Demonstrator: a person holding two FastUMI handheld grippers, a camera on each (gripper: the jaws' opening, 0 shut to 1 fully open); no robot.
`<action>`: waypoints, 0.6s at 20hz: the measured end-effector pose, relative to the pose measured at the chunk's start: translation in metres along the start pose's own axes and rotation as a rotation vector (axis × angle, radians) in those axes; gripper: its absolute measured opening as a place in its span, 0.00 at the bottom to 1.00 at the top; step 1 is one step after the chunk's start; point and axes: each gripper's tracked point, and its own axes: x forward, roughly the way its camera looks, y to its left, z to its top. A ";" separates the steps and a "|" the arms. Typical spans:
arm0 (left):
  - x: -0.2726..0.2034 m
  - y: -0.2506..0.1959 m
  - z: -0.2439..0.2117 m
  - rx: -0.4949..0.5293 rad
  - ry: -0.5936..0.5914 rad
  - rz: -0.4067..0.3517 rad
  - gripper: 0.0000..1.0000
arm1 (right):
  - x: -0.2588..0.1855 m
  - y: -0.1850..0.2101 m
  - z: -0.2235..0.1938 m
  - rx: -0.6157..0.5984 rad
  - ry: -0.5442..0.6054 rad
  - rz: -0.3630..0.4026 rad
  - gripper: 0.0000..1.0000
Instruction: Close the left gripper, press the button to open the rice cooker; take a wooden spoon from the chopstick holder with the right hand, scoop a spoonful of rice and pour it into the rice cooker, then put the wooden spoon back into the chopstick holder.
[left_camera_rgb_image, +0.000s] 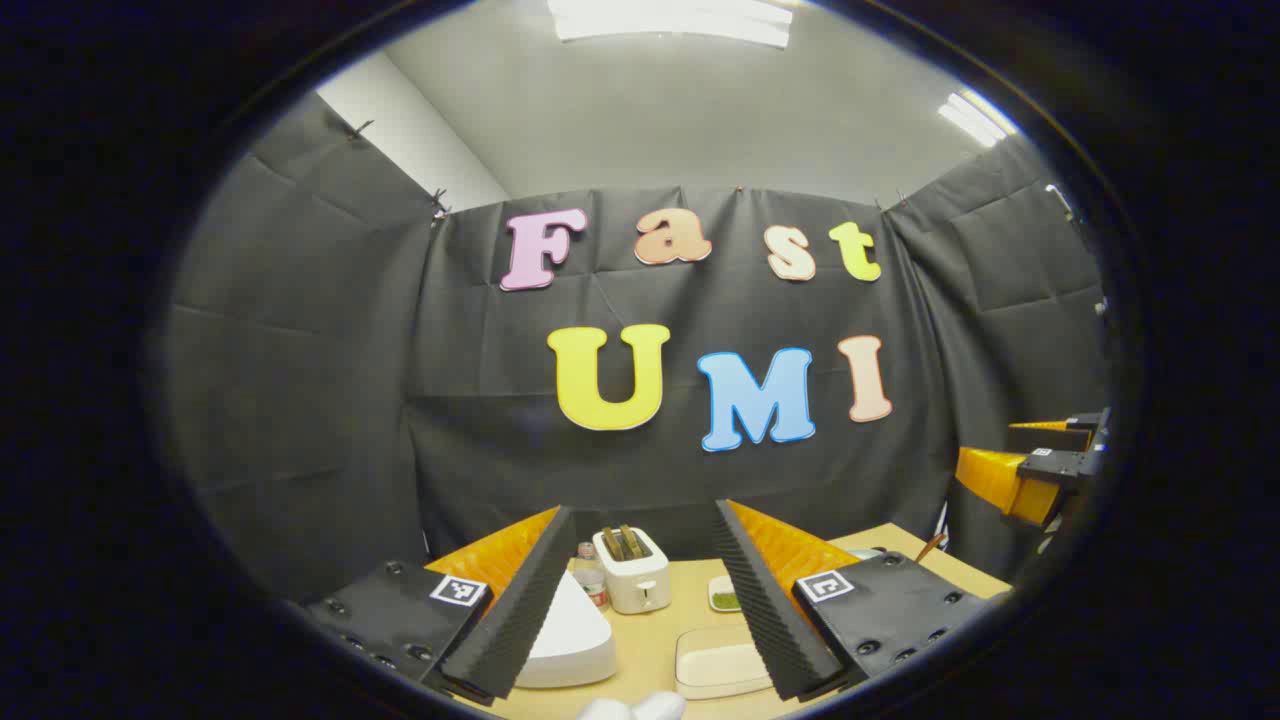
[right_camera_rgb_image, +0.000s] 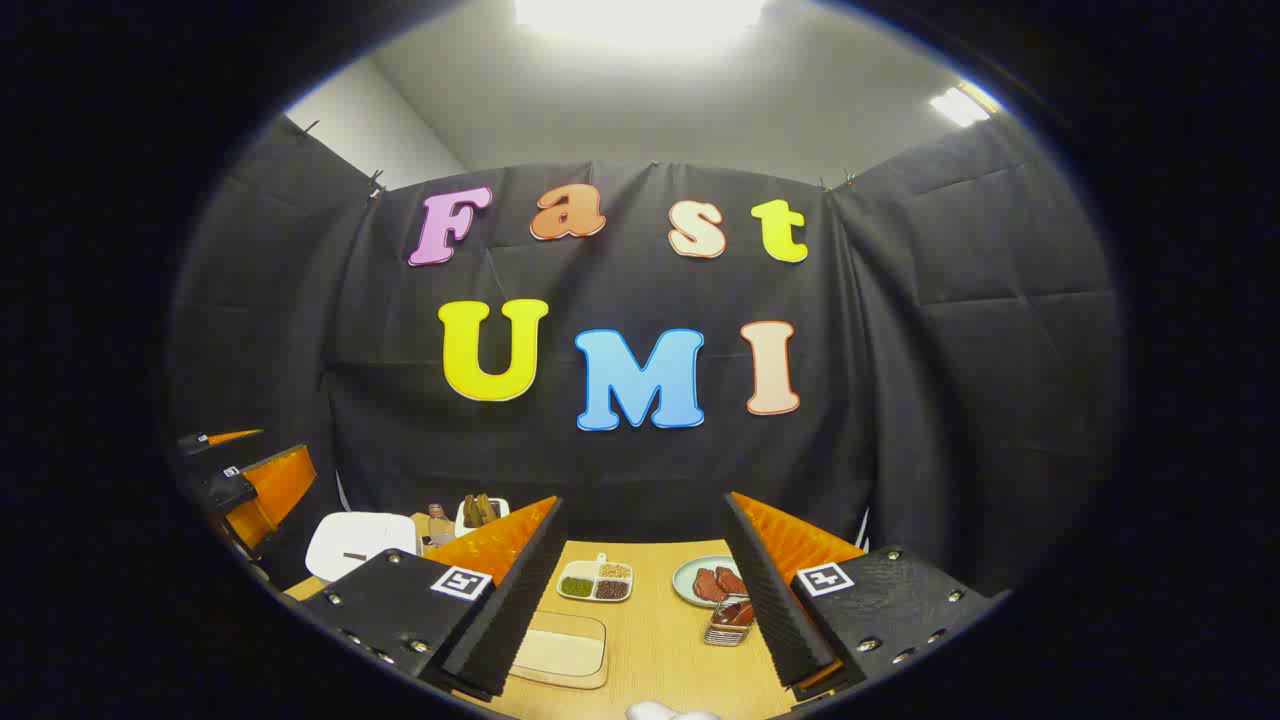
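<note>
Left gripper (left_camera_rgb_image: 640, 560): fingers spread apart, holding nothing. The white, rounded rice cooker (left_camera_rgb_image: 570, 635) sits on the wooden surface (left_camera_rgb_image: 650, 640) just beyond its left finger, lid down. Right gripper (right_camera_rgb_image: 640, 550): fingers spread, empty. Beyond them lie a rectangular rice tray (right_camera_rgb_image: 560, 650) holding pale rice and a four-compartment dish (right_camera_rgb_image: 597, 580) of grains.
</note>
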 end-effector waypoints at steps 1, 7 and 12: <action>0.002 0.001 -0.002 0.001 0.005 -0.002 0.97 | 0.000 0.000 0.002 0.000 -0.008 -0.005 0.95; 0.007 0.003 -0.001 -0.026 0.010 -0.002 0.97 | -0.001 0.001 0.003 -0.010 -0.006 -0.001 0.95; 0.012 0.003 -0.001 -0.015 0.008 0.002 0.97 | 0.001 0.000 0.003 -0.012 0.001 -0.002 0.95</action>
